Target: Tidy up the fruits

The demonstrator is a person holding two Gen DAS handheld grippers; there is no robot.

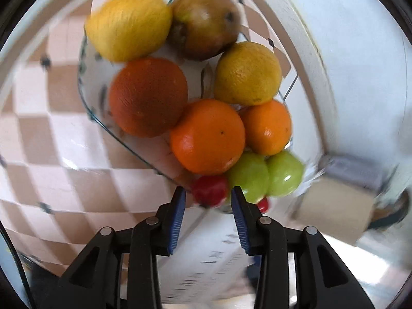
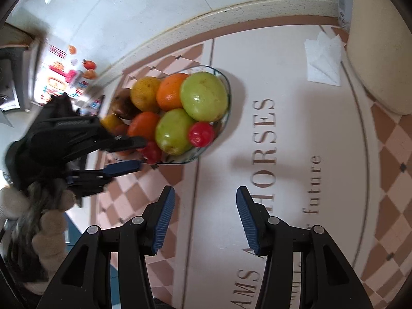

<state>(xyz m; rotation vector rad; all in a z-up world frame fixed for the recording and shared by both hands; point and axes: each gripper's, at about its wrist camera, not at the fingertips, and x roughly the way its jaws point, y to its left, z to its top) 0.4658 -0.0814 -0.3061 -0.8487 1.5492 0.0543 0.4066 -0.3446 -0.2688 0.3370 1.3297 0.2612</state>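
Right now your left gripper point(image 1: 208, 194) sits at the near edge of the glass bowl point(image 1: 85, 97), its jaws parted and empty, with a small red fruit point(image 1: 209, 190) lying just between and beyond the fingertips. Everything else is heaped in that bowl on the checked tablecloth point(image 1: 51, 134): two lemons point(image 1: 128, 25), three oranges point(image 1: 207, 136), two green apples point(image 1: 284, 173) and a brownish fruit point(image 1: 206, 23). Your right gripper point(image 2: 203, 195) hangs back over the printed cloth, jaws likewise spread and holding nothing. If the red fruit is your pick, centre it between the pads before you close, because the green apple presses against it on the right and could get nipped. Squeeze gently; it looks small, smooth and likely to squirt out. Lift straight up so the oranges resting above don't roll.
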